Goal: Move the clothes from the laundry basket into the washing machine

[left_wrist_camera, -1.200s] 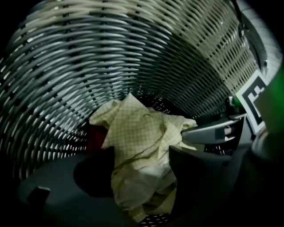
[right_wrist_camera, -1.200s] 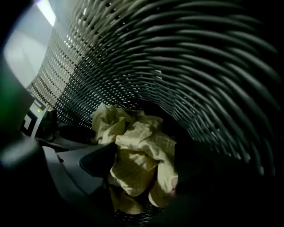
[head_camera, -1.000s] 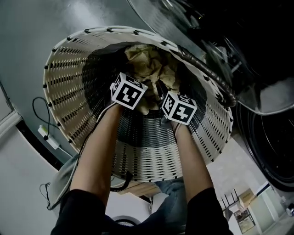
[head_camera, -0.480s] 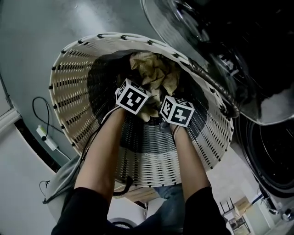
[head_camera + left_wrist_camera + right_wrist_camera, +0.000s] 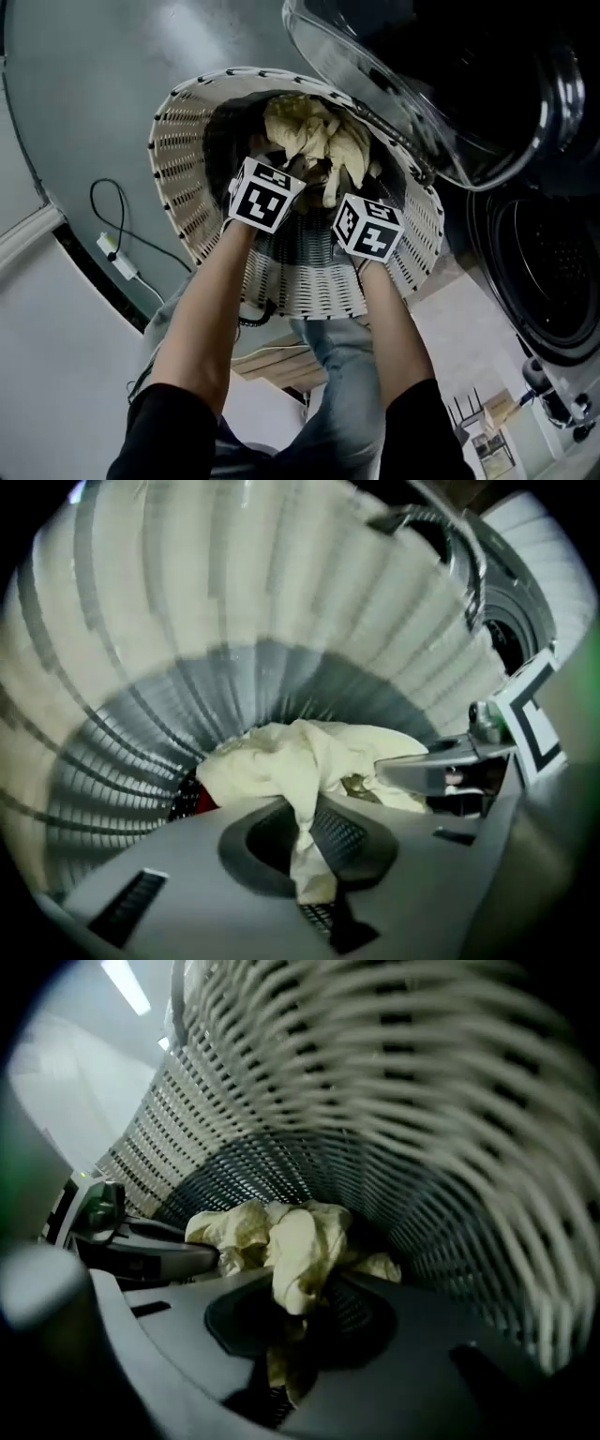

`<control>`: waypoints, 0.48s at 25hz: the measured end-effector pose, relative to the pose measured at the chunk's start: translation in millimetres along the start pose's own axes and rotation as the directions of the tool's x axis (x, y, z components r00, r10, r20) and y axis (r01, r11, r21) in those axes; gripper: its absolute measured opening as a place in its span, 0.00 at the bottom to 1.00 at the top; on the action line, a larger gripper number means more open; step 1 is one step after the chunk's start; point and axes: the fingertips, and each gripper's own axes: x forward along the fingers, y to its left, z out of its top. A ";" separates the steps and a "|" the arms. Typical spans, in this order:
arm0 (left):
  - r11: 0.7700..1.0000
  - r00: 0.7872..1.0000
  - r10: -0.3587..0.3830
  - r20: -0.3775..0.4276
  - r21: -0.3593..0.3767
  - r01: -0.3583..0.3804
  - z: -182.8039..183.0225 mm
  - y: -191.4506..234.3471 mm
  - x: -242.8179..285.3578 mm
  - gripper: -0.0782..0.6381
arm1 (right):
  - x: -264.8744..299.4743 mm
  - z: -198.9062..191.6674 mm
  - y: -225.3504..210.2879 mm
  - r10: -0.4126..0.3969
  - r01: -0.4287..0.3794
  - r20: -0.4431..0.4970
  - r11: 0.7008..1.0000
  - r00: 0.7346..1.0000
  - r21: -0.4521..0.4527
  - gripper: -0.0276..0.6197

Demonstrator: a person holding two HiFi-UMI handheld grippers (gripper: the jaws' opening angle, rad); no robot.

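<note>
- The pale yellow garment (image 5: pixel 314 141) is showing crumpled and creased, bunched inside the woven laundry basket (image 5: pixel 178 159).
- The left hand-held gripper (image 5: pixel 314 855) and the right hand-held gripper (image 5: pixel 291 1335), jaws having just been closing, are each clamping a fold of it, the bulk lying at 12 o'clock from both.
- The washing machine (image 5: pixel 553 272) is standing at 3 o'clock of the basket.
- Count: one garment, one basket, two hand-held grippers, one machine.

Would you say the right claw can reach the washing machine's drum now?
Probably yes: the door is open and the drum looks unblocked; the right claw, its jaws just closing on the yellow cloth, need only clear the basket.
</note>
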 end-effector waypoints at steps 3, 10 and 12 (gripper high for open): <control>1.000 1.000 0.000 0.026 0.014 -0.001 15.5 -11.1 -32.1 0.17 | -32.0 16.6 10.8 0.004 -0.004 0.029 1.000 1.000 -0.023 0.17; 1.000 0.995 0.010 0.095 0.003 -0.010 46.9 -37.6 -114.6 0.16 | -112.5 51.5 34.5 0.039 -0.038 0.088 0.999 0.995 -0.015 0.17; 1.000 0.995 0.017 0.101 0.005 -0.018 53.7 -45.7 -137.8 0.17 | -136.0 59.7 41.8 0.048 -0.048 0.097 0.999 0.994 -0.004 0.17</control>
